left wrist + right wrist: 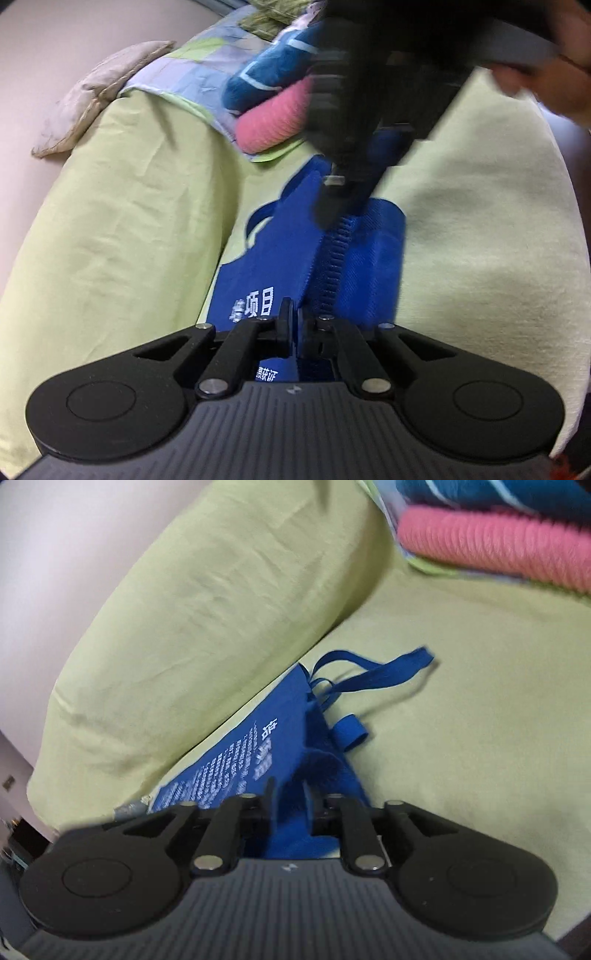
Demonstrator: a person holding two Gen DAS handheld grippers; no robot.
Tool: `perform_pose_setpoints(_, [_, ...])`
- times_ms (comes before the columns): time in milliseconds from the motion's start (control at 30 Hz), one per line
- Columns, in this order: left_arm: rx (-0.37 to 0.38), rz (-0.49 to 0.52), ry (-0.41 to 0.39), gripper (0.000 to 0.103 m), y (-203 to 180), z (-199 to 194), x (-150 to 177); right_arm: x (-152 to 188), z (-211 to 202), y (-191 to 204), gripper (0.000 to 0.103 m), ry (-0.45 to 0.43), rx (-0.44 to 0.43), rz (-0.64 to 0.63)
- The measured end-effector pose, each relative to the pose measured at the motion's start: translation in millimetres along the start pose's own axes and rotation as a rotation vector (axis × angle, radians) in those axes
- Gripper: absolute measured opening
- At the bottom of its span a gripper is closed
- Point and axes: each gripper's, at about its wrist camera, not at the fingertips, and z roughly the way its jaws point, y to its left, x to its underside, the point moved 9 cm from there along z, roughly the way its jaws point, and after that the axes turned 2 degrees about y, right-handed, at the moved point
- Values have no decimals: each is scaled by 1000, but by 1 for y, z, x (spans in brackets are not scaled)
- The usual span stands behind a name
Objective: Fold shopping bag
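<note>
A blue shopping bag (258, 266) with white print lies on a pale green sheet (129, 221). My left gripper (295, 325) is shut on its near end, with blue cloth pinched between the fingers. A crimped seam edge (332, 258) runs up from there to my right gripper (332, 199), blurred, which pinches the far end. In the right wrist view the right gripper (291, 797) has bunched blue cloth between its narrow-set fingers. The bag (236, 760) slopes away from it, and its handles (373, 670) trail loose on the sheet beyond.
Pink knitwear (273, 118) and blue knitwear (266, 74) are stacked on a patterned cloth at the back. A beige cushion (92, 96) lies at far left. A hand (554, 85) holds the right gripper. A green-covered bulge (203, 609) rises beside the bag.
</note>
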Motion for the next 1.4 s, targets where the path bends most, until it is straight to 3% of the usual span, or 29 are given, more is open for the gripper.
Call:
perform_pose_setpoints(200, [-20,29,-6,0,-1,-7,-1,23,12,3,12,40,13,-100])
perform_pose_setpoints(300, [-30,115,-12,0,-12,-11,3,23,26,0,9,53,32,-110])
perform_pose_setpoints(367, [-26,180,-13,0,-24,-14,9,19,30,-6,0,54,46,-95])
perform_pose_setpoints(567, [20,315,8,0,-56,-10,22,16,30,-18,0,53,44,-41])
perform_pose_setpoints(733, [11,410,3,0,-72,-8,29,20,13,-26,0,75,90,-40])
perform_pose_setpoints(833, [9,423,6,0,-75,-8,30,16,-6,-20,6,53,112,-84])
perform_pose_setpoints(933, [0,442,3,0,-78,-9,32,4,-18,6,6,-22,60,-153])
perform_pose_setpoints(1100, [-19,475,-9,0,-83,-11,35,-4,20,21,6,7,91,-257])
perform_pose_setpoints(1167, [-14,448,-20,0,-82,-13,36,3,43,11,2,72,162,-285])
perform_pose_setpoints(1300, [41,293,-8,1,-69,-29,41,12,46,8,0,57,202,-386])
perform_pose_setpoints(1333, [69,218,7,13,-62,-36,43,13,46,10,0,56,209,-405])
perform_pose_setpoints(1400, [165,-27,59,18,-38,-53,49,15,47,13,0,56,228,-443])
